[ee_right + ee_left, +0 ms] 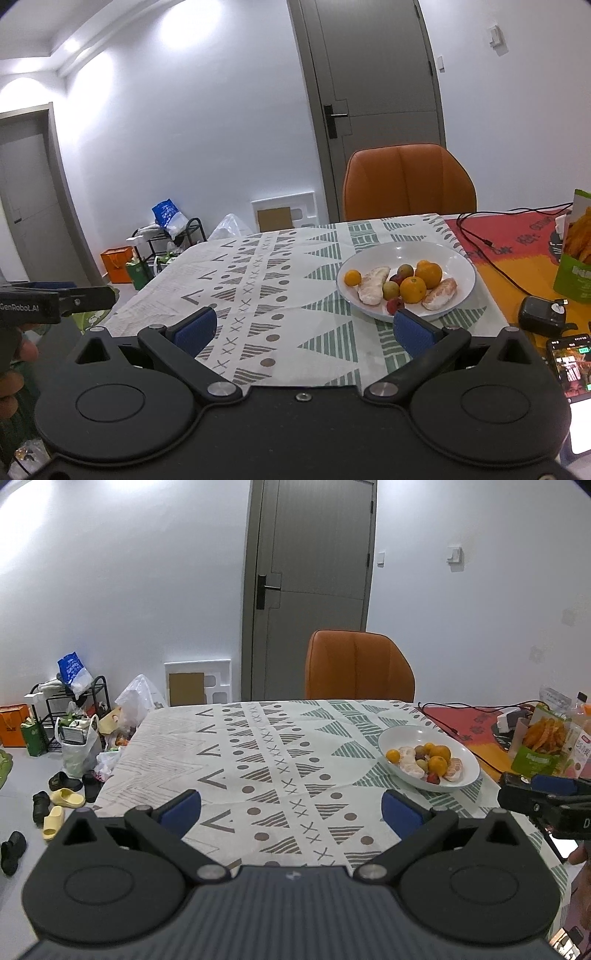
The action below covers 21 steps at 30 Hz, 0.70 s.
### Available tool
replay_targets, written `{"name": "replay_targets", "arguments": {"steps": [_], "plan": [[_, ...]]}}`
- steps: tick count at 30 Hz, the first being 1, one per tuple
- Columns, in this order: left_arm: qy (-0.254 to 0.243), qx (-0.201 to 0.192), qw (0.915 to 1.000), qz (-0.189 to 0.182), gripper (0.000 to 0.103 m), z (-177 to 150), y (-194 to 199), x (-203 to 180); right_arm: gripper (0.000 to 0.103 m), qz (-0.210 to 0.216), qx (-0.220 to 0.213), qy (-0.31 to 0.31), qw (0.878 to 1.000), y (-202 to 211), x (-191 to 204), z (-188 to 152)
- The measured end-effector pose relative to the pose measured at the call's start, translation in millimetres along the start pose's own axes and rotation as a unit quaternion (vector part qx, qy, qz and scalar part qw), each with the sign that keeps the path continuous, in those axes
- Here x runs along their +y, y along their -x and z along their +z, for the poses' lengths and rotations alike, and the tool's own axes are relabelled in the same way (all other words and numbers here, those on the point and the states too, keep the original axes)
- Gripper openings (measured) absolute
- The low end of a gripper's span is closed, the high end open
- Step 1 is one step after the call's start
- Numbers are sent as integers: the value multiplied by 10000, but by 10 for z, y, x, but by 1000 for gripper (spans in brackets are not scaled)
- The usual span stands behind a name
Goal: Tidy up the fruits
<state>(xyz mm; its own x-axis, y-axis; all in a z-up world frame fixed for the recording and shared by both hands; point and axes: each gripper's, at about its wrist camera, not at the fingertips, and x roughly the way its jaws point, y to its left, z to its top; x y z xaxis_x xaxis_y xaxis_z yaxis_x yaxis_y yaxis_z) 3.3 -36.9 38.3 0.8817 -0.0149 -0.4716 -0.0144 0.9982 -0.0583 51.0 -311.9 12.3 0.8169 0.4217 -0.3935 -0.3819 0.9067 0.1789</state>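
Hovering: right gripper (304, 332) spread | fruit bowl (458, 266) just ahead-right | left gripper (291, 812) spread

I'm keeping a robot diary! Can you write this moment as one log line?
left hand-held gripper: open, empty | right hand-held gripper: open, empty | fruits: all in white bowl | stage: none picked

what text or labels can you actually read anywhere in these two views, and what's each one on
"GenRobot.AI": on the side of the left gripper, seen in the right wrist view.
"D": one letter, cut off at the frame edge, on the right gripper in the left wrist view.
Snack bags: print too blurred to read.
Blue bag: print too small to read.
Phone screen: too small to read.
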Motion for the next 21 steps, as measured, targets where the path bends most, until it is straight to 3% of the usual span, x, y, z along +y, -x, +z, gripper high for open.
{"name": "replay_targets", "arguments": {"steps": [21], "plan": [[29,6,9999,123,103,-184,256,95,103,-113,15,162,9998,187,190,-122]]}}
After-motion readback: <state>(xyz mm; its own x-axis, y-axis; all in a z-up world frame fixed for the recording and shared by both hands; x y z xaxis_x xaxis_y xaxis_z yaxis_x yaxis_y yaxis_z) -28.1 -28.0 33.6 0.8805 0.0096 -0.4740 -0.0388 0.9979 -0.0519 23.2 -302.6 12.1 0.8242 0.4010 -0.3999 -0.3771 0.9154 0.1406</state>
